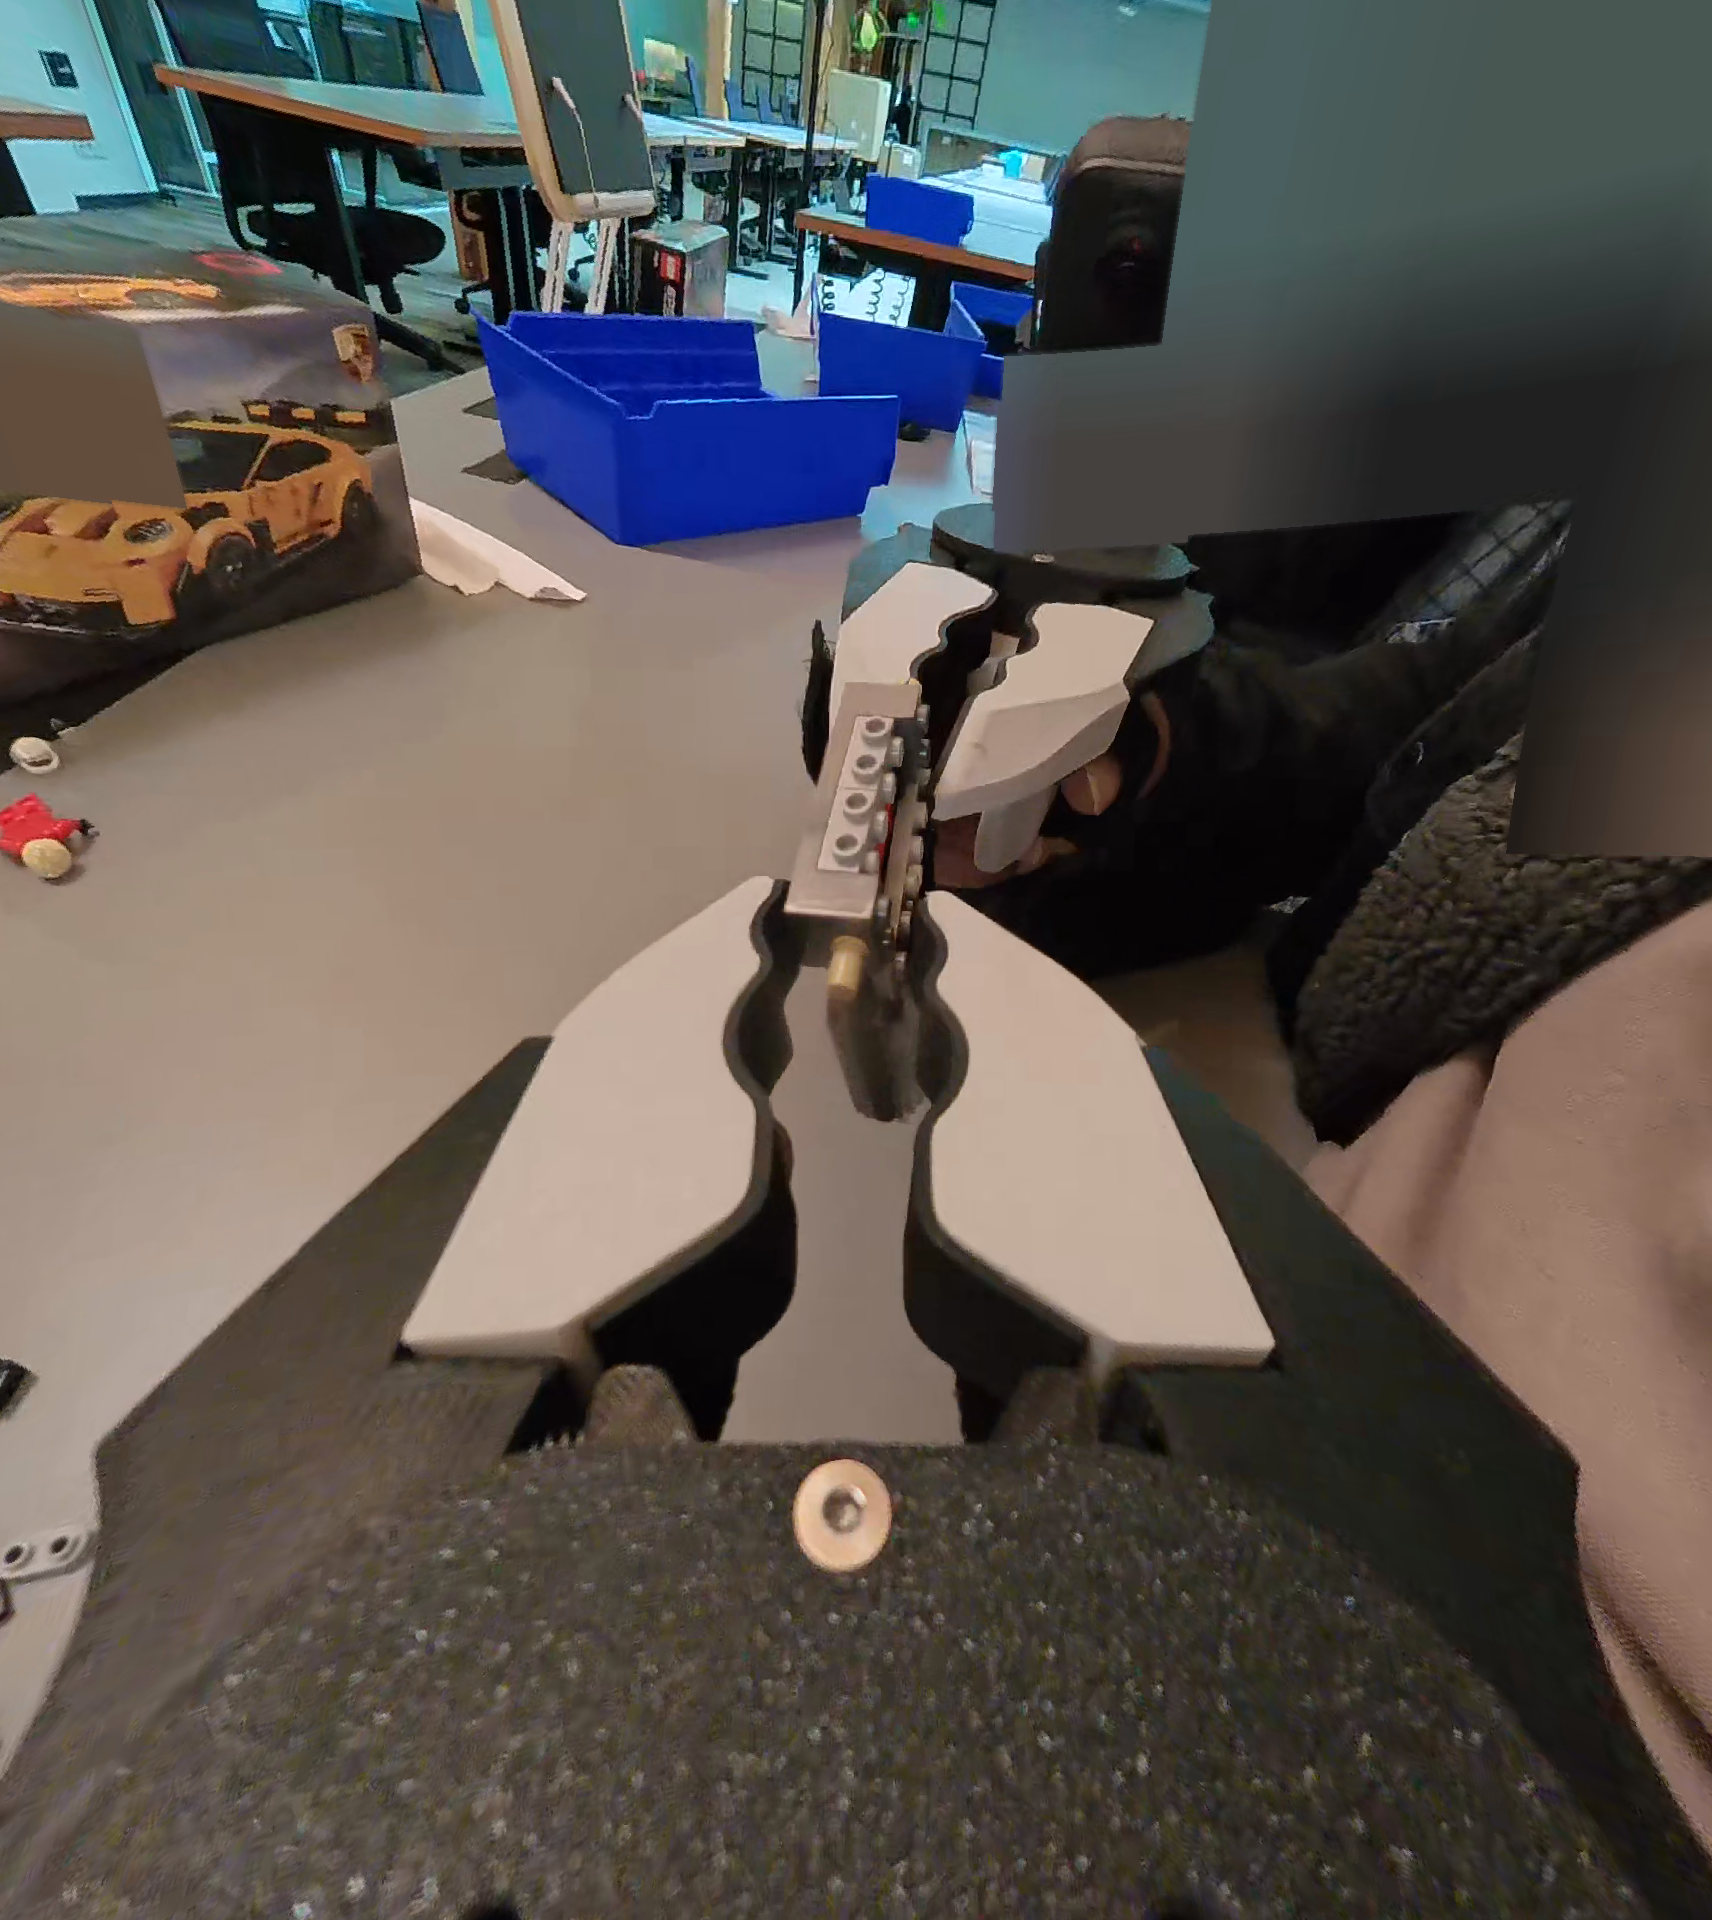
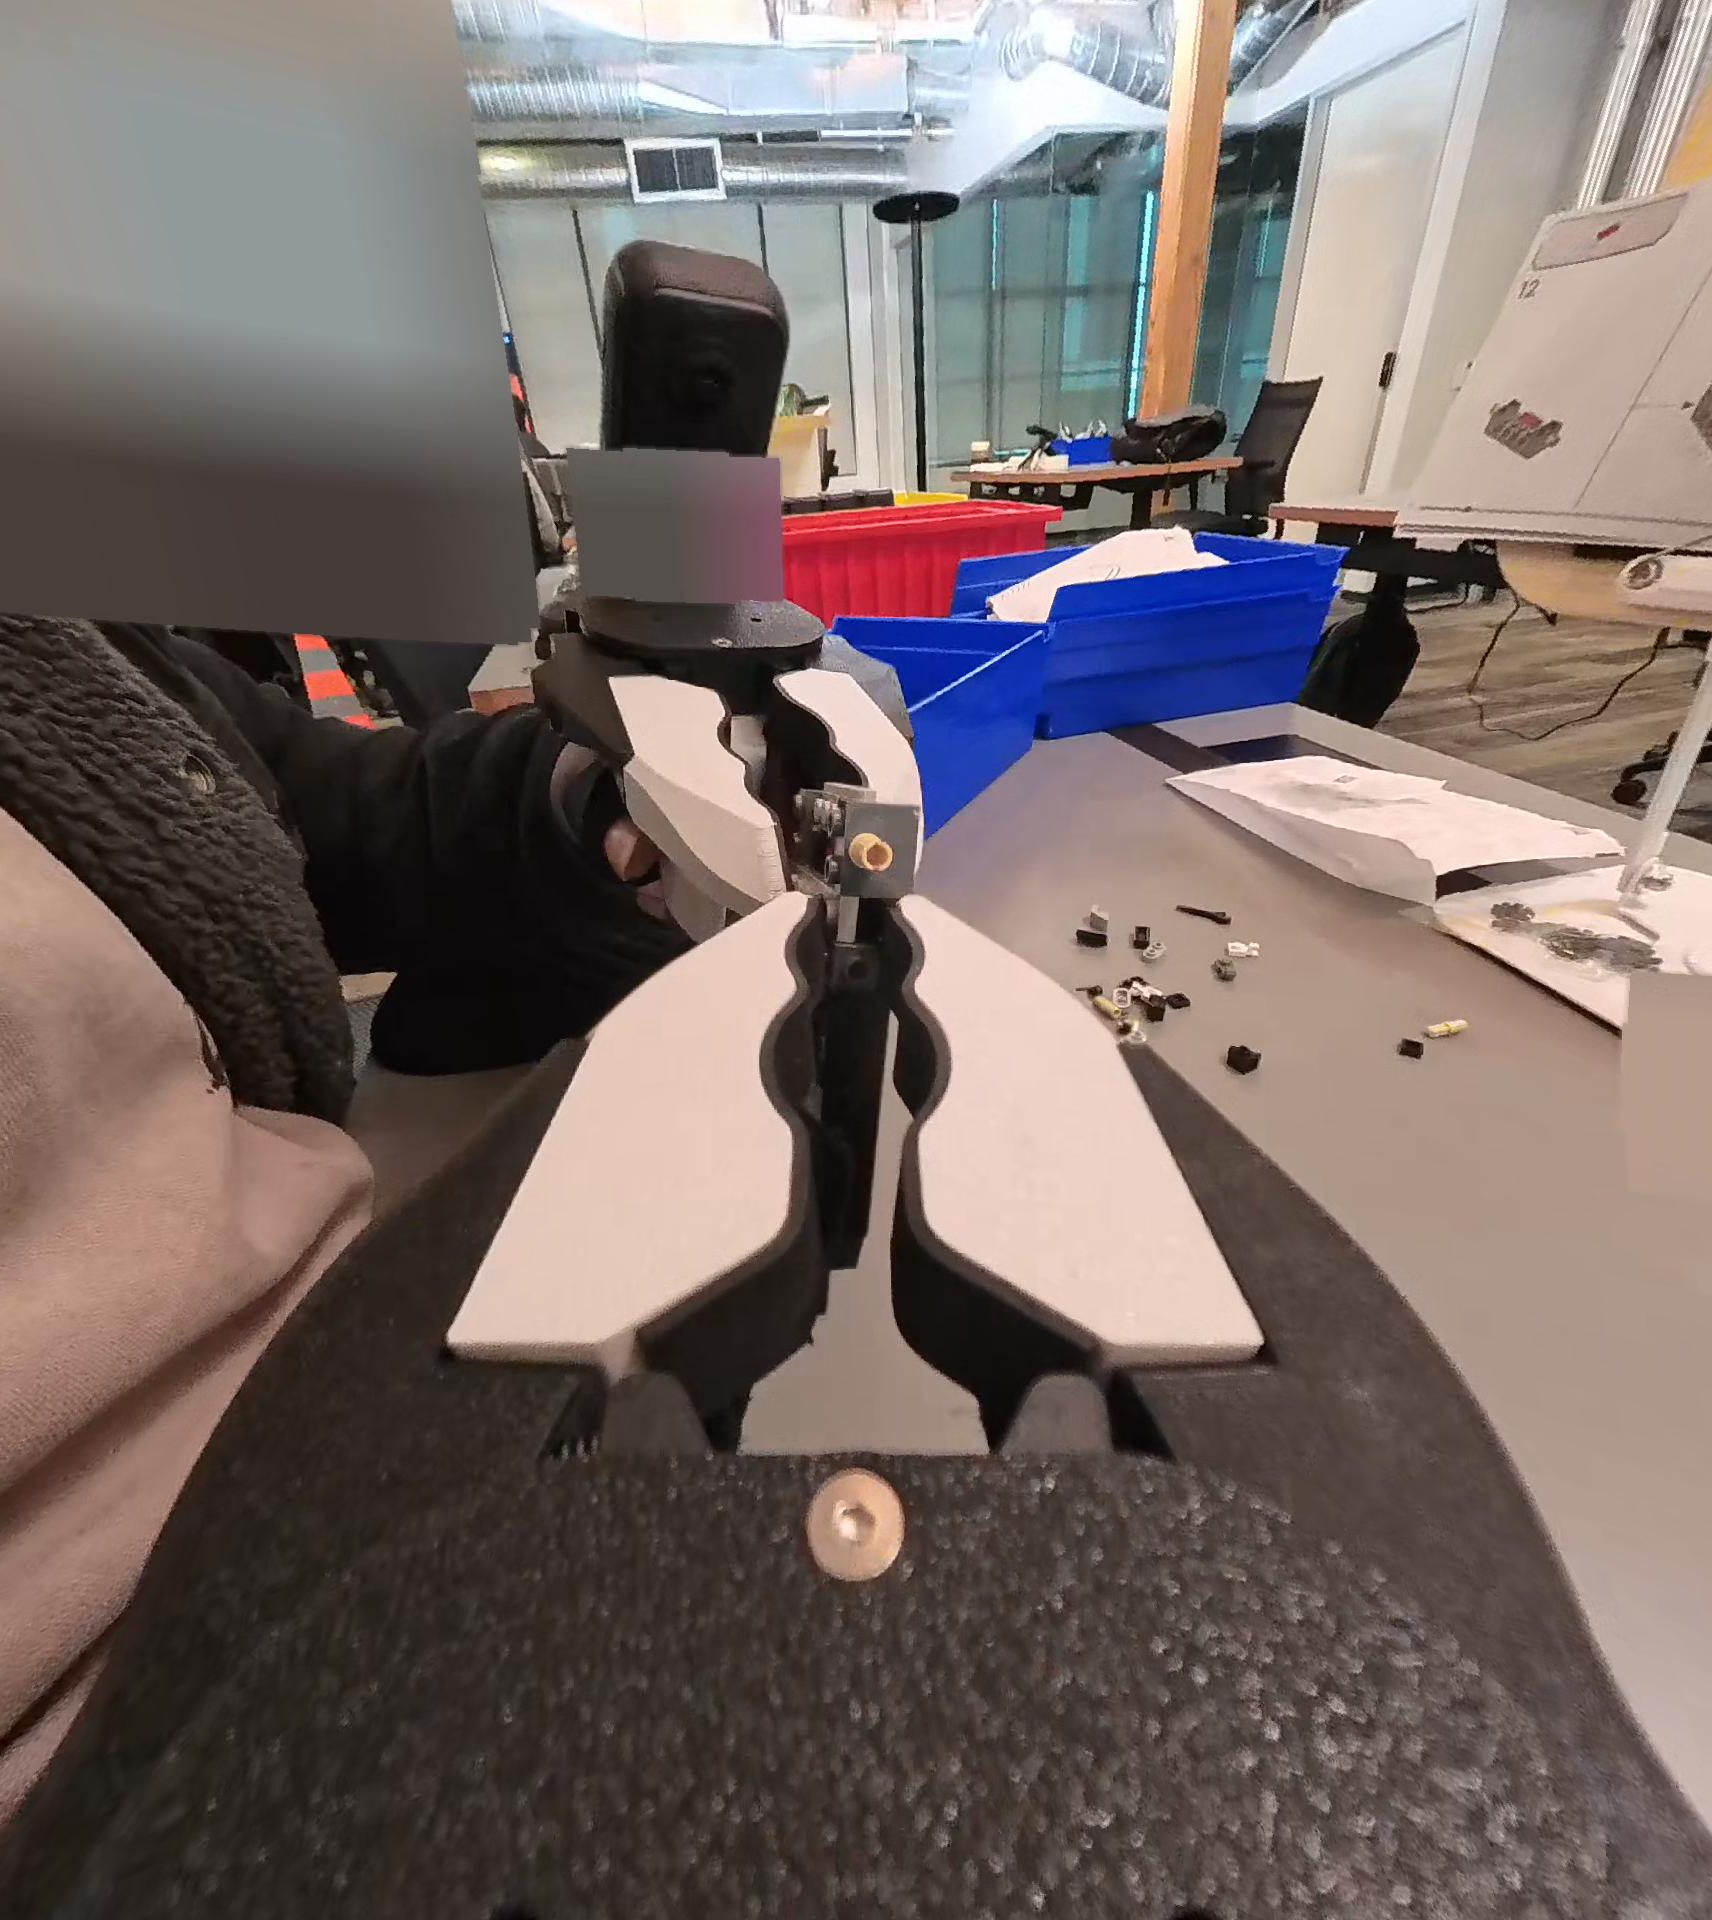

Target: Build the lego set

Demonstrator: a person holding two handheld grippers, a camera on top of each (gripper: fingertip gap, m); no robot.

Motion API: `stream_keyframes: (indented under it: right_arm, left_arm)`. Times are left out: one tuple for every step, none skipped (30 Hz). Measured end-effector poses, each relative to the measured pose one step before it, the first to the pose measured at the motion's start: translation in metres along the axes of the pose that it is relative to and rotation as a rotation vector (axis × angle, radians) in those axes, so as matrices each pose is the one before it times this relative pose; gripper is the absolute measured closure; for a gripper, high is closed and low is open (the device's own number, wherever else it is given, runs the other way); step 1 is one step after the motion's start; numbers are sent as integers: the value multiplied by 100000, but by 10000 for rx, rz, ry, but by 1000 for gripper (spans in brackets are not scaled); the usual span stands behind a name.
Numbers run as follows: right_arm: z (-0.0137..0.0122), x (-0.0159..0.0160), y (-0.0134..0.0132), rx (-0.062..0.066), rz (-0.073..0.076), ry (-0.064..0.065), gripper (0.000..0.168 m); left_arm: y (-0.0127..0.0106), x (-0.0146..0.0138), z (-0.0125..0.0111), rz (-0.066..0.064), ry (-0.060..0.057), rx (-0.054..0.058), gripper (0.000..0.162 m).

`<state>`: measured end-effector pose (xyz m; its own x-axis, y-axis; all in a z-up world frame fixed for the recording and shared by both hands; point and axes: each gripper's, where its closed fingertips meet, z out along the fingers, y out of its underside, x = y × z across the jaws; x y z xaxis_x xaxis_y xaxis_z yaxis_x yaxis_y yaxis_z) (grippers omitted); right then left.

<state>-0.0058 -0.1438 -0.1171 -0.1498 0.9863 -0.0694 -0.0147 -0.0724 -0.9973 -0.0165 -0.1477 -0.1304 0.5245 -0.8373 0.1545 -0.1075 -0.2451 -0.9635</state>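
Note:
A small grey and black lego assembly point(image 1: 857, 810) with a tan pin point(image 1: 844, 971) is held in the air between my two grippers, which face each other. My left gripper point(image 1: 852, 914) is shut on its near end. My right gripper point(image 1: 935, 769) grips the far end. In the right wrist view, my right gripper point(image 2: 852, 920) is shut on a black part of the assembly point(image 2: 847, 1039). The grey block with the tan pin point(image 2: 873, 854) sits just past its tips, inside the left gripper point(image 2: 831, 842).
A lego box point(image 1: 156, 499) and a red piece point(image 1: 31, 826) lie to the left on the grey table point(image 1: 416, 883). Blue bins point(image 1: 686, 436) stand behind. Loose small pieces point(image 2: 1143, 987), paper bags point(image 2: 1382, 821) and an instruction booklet on a stand point(image 2: 1662, 364) are on the right. The tips of both grippers are at nearly the same place.

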Motion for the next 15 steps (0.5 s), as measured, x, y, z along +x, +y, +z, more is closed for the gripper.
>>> stream_keyframes:
  right_arm:
    - [-52, -13, -90, 86, 75, -27, 158]
    - [-63, -63, -100, 106, 84, -75, 158]
    - [-47, -78, -60, 72, 27, -67, 158]
    - [-35, -105, -22, 26, -37, -64, 158]
    - [3, -70, 48, -28, -17, -52, 158]
    - [14, -73, 83, -56, 23, -68, 158]
    - [1, -70, 138, -114, 8, -84, 158]
    - [7, -47, 203, -223, -32, -74, 157]
    - [-17, 8, 118, -222, -105, -49, 155]
    - [-9, -19, -42, -144, -152, -71, 142]
    - [66, -139, 35, -241, -108, -183, 133]
    - [158, -155, 114, -312, -80, -190, 130]
    - [249, -65, 201, -339, -145, -102, 129]
    - [255, -38, 151, -237, -195, -62, 135]
    - [201, -99, 69, -138, -151, -100, 147]
  left_arm:
    - [-106, 60, -7, 11, 11, -34, 142]
    - [-124, 132, -16, -57, 77, -45, 143]
    - [-85, 130, -21, -81, 93, -57, 143]
    - [6, 133, -19, -56, 94, -81, 144]
    - [59, 75, -29, -3, 41, -81, 145]
    - [129, 63, -22, 49, 1, -85, 145]
    - [160, 60, -21, 43, 4, -97, 145]
    - [168, 31, -15, 69, -1, -107, 145]
    - [114, 26, -21, 103, -16, -80, 145]
    - [125, 10, -14, 124, -30, -101, 145]
    - [153, 44, 30, 139, -16, -119, 145]
    - [65, 100, 56, 113, 21, -68, 145]
    - [-1, 168, 80, 51, 89, -32, 145]
    - [27, 161, 124, 96, 63, -66, 145]
    - [42, 77, 117, 177, -33, -91, 144]
